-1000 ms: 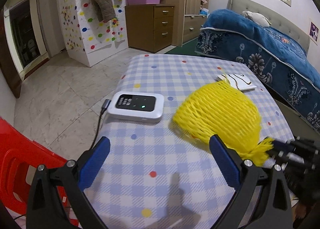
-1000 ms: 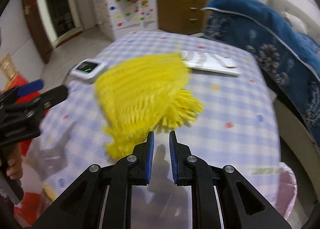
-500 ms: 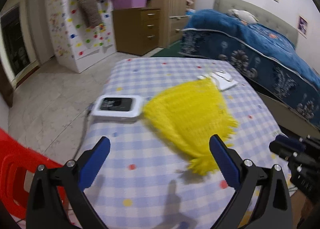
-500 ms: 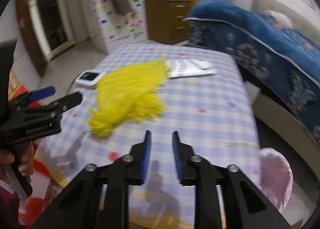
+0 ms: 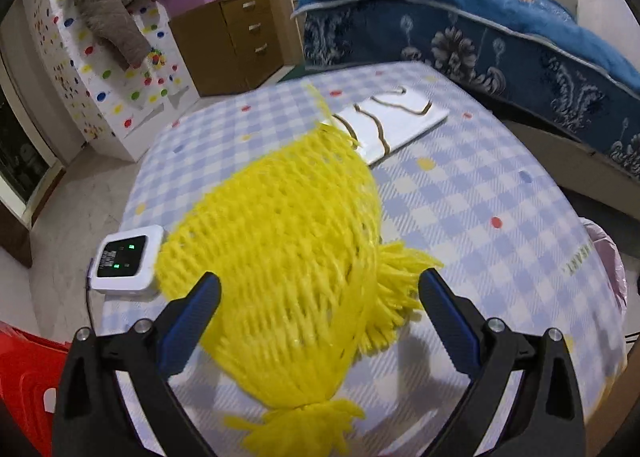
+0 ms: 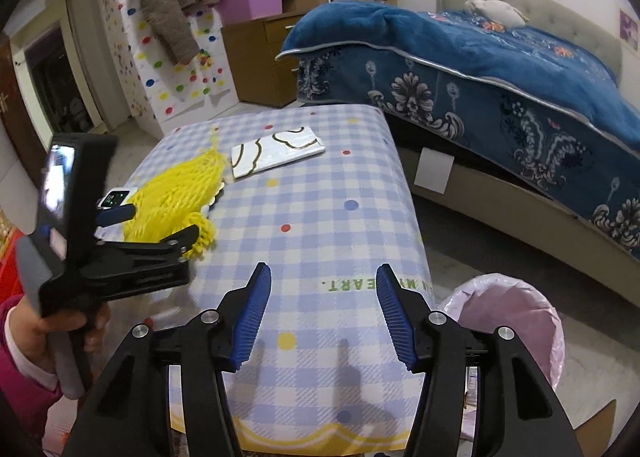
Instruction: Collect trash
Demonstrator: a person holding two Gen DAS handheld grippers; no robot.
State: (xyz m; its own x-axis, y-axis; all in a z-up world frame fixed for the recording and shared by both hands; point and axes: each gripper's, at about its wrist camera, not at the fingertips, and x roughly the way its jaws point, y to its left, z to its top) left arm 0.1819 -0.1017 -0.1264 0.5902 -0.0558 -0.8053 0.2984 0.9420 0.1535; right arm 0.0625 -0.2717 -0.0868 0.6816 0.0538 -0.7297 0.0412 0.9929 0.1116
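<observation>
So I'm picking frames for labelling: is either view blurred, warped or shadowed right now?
Left wrist view: the yellow foam net is smeared soft, and the tablecloth checks curve from fisheye. Right wrist view: sharper; the right gripper fingers cast two faint shadows on the cloth, and the frame corners go dark.

Left view close, right farther, both facing table (image 5: 500, 193)

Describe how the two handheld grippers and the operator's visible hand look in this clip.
Both grippers, left and right, have matte black plastic frames with silver screw heads and ribbed blue finger pads. The right-wrist view shows a phone-like screen mounted on the left unit. The operator's hand is bare, with a magenta sleeve over a pink cuff.
</observation>
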